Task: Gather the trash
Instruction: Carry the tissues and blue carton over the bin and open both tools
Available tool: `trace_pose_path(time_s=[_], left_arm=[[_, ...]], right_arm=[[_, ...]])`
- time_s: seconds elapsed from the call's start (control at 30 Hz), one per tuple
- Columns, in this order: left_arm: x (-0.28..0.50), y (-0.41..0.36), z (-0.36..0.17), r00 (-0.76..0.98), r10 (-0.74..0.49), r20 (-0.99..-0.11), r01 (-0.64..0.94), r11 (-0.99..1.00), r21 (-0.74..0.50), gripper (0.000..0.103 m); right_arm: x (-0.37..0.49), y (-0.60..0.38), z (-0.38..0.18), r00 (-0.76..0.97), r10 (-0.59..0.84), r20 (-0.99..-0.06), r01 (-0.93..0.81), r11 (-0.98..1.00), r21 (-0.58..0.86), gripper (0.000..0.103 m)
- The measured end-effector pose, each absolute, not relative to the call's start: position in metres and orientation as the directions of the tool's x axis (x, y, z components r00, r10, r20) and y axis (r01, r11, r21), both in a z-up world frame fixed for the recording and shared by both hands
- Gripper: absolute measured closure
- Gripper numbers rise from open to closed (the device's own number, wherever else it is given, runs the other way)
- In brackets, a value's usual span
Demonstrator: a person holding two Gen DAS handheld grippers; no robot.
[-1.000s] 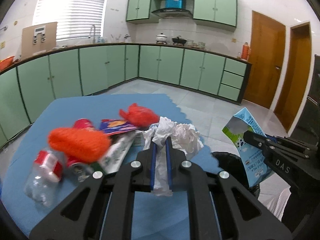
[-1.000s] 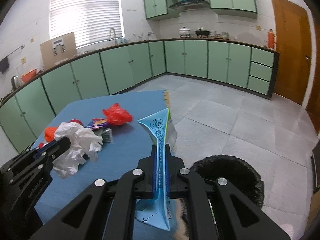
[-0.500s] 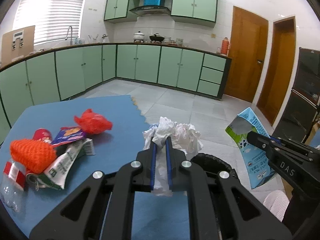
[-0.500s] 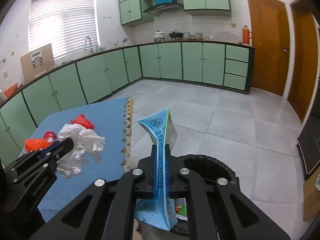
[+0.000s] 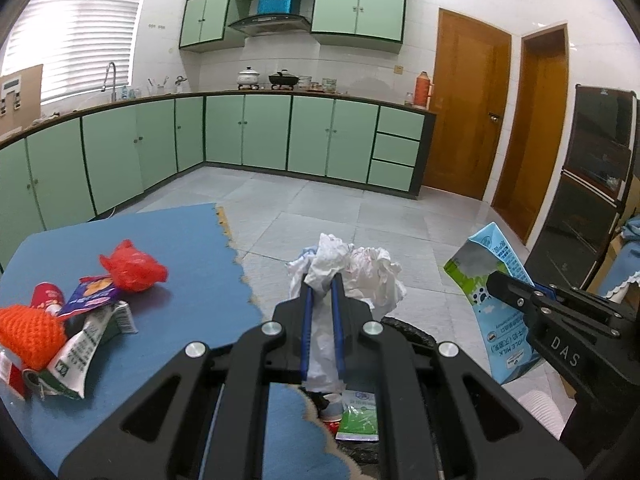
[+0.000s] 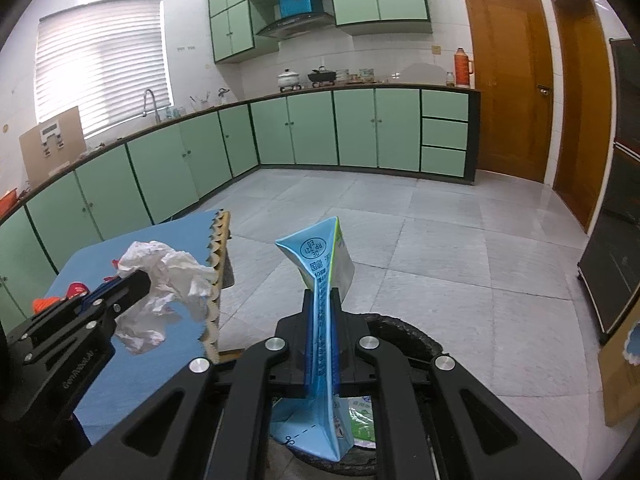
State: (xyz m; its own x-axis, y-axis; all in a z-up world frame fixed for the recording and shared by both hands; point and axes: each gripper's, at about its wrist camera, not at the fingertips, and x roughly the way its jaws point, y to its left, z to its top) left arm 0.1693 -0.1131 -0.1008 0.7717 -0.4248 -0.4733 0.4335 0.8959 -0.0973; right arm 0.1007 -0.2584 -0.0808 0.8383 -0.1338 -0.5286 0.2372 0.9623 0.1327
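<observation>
We have both claws loaded and are at the drop. The left gripper [image 5: 320,284] is clamped tight on a crumpled white paper wad [image 5: 352,268], and the right gripper [image 6: 322,300] is pinched just as tight on a flattened blue milk carton [image 6: 320,276], which hangs down past its jaws. The black bin [image 6: 404,334] sits on the floor right against the edge of the blue table [image 5: 192,248] and under both claws; some packets already lie inside it.

To do this well, we judge that each piece should be squarely over the bin's mouth before the jaws part — the carton looks closer to that than the wad, which hangs by the table's ragged edge. We would bring the left claw a little further out from the table, then open wide enough that the paper falls free and does not cling to a pad. The carton is long and stiff, so it should be let go low and upright, or it may tip over the rim.

The two claws are near each other, so they should not cross while releasing. Still on the table lie a red bag [image 5: 134,268], an orange net [image 5: 30,332], a red can [image 5: 50,294] and several wrappers [image 5: 86,344] — work for the next trips. The kitchen floor around the bin looks bare.
</observation>
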Motion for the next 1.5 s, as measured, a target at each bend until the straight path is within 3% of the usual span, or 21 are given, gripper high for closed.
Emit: trace_pose_path(time_s=[0.37,0.73,0.9,0.97,1.0,1.13,1.33,1.5], left_arm=[[0.182,-0.149,-0.114,0.740,-0.452,-0.497,0.479,0.874,-0.081,0.095],[0.214,-0.188,-0.158,0.657,-0.470,-0.589,0.518,0.849,-0.099,0.094],[0.227,-0.202,-0.175,0.614,-0.476,-0.629,0.533,0.838,-0.114,0.084],[0.230,-0.204,-0.179,0.602,-0.480,-0.638,0.533,0.836,-0.125,0.070],[0.231,-0.205,-0.182,0.598,-0.481,-0.641,0.534,0.836,-0.129,0.069],[0.236,-0.210,-0.185,0.582,-0.485,-0.652,0.537,0.832,-0.139,0.061],[0.231,-0.204,-0.177,0.606,-0.478,-0.636,0.532,0.838,-0.123,0.056],[0.222,-0.176,-0.157,0.659,-0.461,-0.595,0.496,0.860,-0.117,0.046]], right_arm=[[0.104,-0.290,-0.098,0.804,-0.186,-0.565,0.311,0.941,0.132,0.096],[0.124,-0.325,-0.139,0.738,-0.205,-0.643,0.371,0.919,0.133,0.096],[0.132,-0.339,-0.158,0.708,-0.191,-0.680,0.387,0.910,0.148,0.095],[0.136,-0.345,-0.165,0.694,-0.187,-0.695,0.399,0.904,0.155,0.095],[0.138,-0.347,-0.168,0.687,-0.188,-0.702,0.403,0.903,0.152,0.094],[0.140,-0.351,-0.172,0.675,-0.192,-0.713,0.420,0.894,0.156,0.068],[0.130,-0.355,-0.164,0.690,-0.213,-0.692,0.431,0.889,0.156,0.053],[0.127,-0.337,-0.142,0.722,-0.236,-0.650,0.413,0.901,0.132,0.034]])
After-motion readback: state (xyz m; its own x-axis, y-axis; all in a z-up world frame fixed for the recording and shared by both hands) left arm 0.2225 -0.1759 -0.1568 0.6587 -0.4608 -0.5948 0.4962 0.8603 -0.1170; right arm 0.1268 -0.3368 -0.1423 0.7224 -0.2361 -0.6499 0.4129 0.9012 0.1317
